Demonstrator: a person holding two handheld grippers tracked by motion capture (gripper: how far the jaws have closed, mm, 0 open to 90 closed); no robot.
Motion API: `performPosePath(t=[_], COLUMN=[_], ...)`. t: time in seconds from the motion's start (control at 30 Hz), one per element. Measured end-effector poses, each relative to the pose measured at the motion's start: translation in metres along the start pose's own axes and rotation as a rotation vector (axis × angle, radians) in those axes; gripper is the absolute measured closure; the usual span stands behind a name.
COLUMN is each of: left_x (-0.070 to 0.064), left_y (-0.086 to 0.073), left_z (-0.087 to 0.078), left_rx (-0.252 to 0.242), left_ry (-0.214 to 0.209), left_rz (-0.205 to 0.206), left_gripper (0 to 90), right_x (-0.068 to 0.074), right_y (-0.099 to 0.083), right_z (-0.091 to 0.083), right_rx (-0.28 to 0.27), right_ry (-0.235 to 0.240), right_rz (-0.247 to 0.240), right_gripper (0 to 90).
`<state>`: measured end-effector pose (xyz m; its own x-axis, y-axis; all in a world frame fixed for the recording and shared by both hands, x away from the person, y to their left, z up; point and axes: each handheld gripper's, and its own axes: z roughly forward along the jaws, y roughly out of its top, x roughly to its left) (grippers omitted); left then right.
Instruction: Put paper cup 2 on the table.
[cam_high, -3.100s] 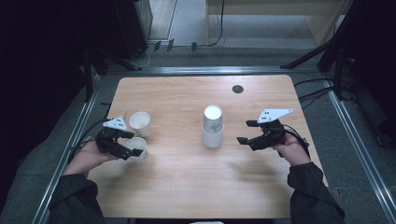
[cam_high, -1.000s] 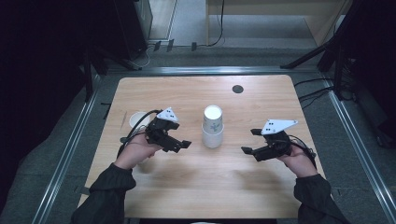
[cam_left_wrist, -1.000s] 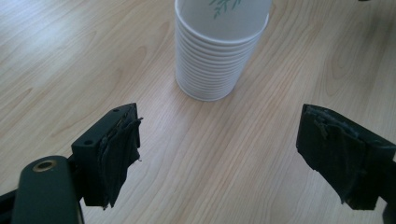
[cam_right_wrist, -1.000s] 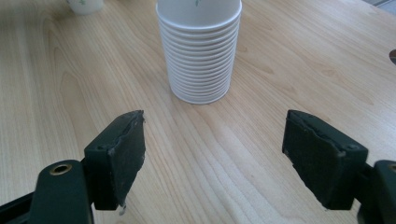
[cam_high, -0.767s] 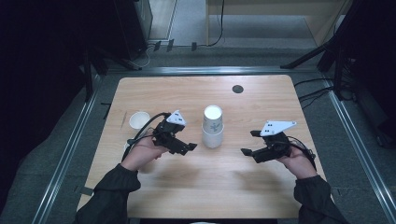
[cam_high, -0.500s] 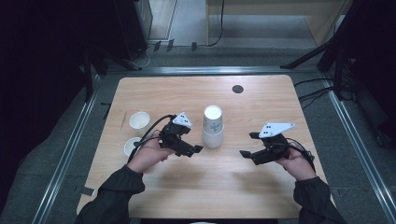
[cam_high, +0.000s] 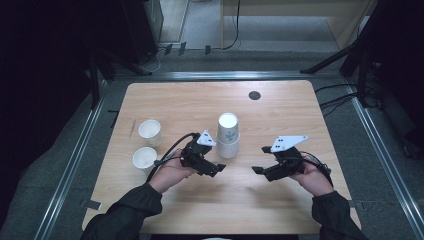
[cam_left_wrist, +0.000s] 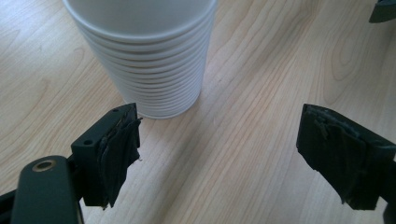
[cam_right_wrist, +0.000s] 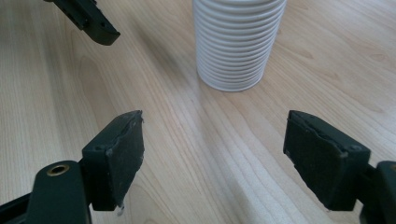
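- Stack of paper cups (cam_high: 228, 135) stands upright near the table's (cam_high: 300, 107) middle, well in from every edge.
- Left gripper (cam_high: 212, 170) sits just beside the stack, on its near-left side; jaws wide apart, holding nothing. In the left gripper view (cam_left_wrist: 219, 154) the stack's base (cam_left_wrist: 156, 79) lies beyond the left jaw, not between the two.
- Right gripper (cam_high: 259, 171) is near the stack's right side, apart from it; jaws wide apart, empty. In the right gripper view (cam_right_wrist: 212, 154) the stack (cam_right_wrist: 236, 42) stands ahead, bare wood between.
- Bare tabletop lies between the two grippers and along the near edge.
- Two single cups stand well left of the stack: far one (cam_high: 149, 132), near one (cam_high: 144, 159), close to the left edge.
- Small dark round hole (cam_high: 254, 95) near the far edge; open wood around it.
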<state>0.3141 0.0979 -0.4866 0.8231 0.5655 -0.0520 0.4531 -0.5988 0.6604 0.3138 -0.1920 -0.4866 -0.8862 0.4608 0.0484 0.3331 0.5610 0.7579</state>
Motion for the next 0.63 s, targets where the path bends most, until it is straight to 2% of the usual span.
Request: performPosePath(t=[0.13,0.4,0.63], left_x=[0.0,0.004,0.005], left_y=[-0.004,-0.008,-0.01], left_z=[0.005,0.015,0.018], left_rx=[-0.024,0.02,0.02], left_ry=[0.0,-0.007,-0.008], left_rz=[-0.009,-0.004,-0.008], left_gripper=[13.1,13.1,13.1], right_x=[0.003,0.008,0.008], right_y=[0.0,0.0,-0.001], right_z=[0.005,0.014,0.015], right_rx=[0.011,0.044,0.052], right_ry=[0.013,0.032,0.034], right_rz=[-0.013,-0.042,-0.036], right_gripper=[20.5,20.4,20.4])
